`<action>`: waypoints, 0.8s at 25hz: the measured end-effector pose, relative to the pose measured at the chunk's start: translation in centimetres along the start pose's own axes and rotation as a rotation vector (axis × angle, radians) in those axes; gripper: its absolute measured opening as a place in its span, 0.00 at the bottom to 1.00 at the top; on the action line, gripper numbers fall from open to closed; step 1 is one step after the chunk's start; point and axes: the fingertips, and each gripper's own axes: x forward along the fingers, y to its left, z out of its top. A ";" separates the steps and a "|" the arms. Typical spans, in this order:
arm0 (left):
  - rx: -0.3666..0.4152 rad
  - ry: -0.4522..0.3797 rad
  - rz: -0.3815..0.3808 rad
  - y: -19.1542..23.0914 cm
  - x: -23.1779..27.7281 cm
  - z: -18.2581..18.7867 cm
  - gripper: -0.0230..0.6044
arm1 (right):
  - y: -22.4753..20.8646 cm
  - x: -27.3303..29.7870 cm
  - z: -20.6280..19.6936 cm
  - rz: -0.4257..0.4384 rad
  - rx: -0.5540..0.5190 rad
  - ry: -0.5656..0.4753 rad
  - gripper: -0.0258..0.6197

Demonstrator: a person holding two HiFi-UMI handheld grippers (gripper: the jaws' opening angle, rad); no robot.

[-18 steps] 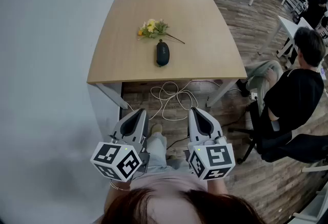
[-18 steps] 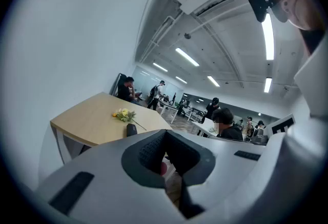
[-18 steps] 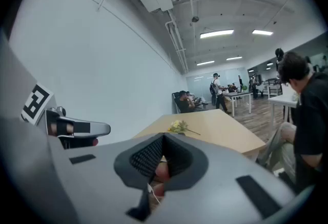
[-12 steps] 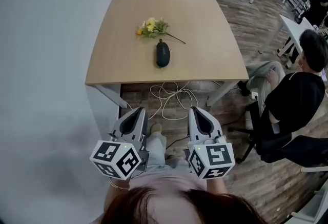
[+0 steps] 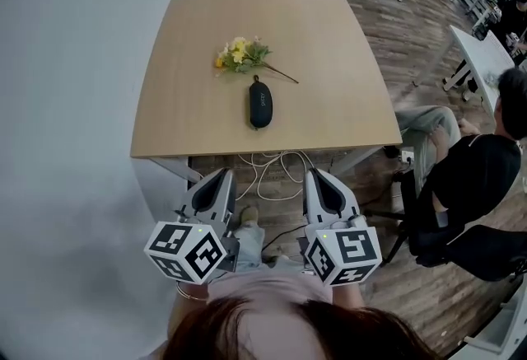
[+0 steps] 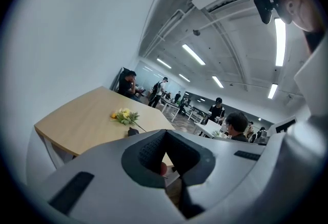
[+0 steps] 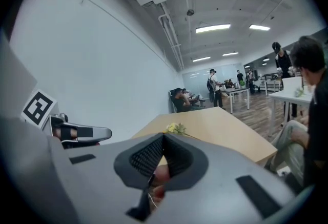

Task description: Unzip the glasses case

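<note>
The black zipped glasses case lies lengthwise near the middle of the wooden table, a little back from the front edge. In the left gripper view the case peeks out just over the jaws. My left gripper and right gripper are held side by side in front of the table's near edge, well short of the case. Both point toward the table, shut, with nothing between the jaws. The same empty, shut left gripper and right gripper show in their own views.
A small bunch of yellow flowers lies just behind the case. White cables coil on the floor under the table's front edge. A person sits on a chair at the right. A grey wall runs along the left.
The table, case and flowers have slid lower in the head view and sit nearer the grippers. Both grippers stay shut and side by side.
</note>
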 end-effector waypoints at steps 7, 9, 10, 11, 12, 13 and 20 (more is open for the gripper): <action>-0.001 0.019 -0.055 3.2 4.1 3.5 0.03 | 0.3 5.3 2.5 -0.016 0.036 -0.020 0.06; 0.002 0.027 -0.067 4.2 5.2 4.3 0.03 | 0.5 6.8 3.1 -0.022 0.038 -0.024 0.06; 0.006 0.033 -0.073 4.8 5.7 4.6 0.03 | 0.7 7.5 3.3 -0.027 0.035 -0.027 0.06; 0.009 0.038 -0.080 5.3 6.3 4.9 0.03 | 0.8 8.1 3.5 -0.034 0.033 -0.030 0.06; 0.011 0.045 -0.089 5.8 6.7 5.2 0.03 | 0.9 8.7 3.7 -0.042 0.032 -0.032 0.06; 0.013 0.052 -0.097 6.2 7.2 5.4 0.03 | 1.0 9.2 3.9 -0.051 0.033 -0.033 0.06; 0.010 0.104 -0.156 7.3 9.3 5.9 0.03 | 1.0 11.0 4.4 -0.093 0.039 -0.028 0.06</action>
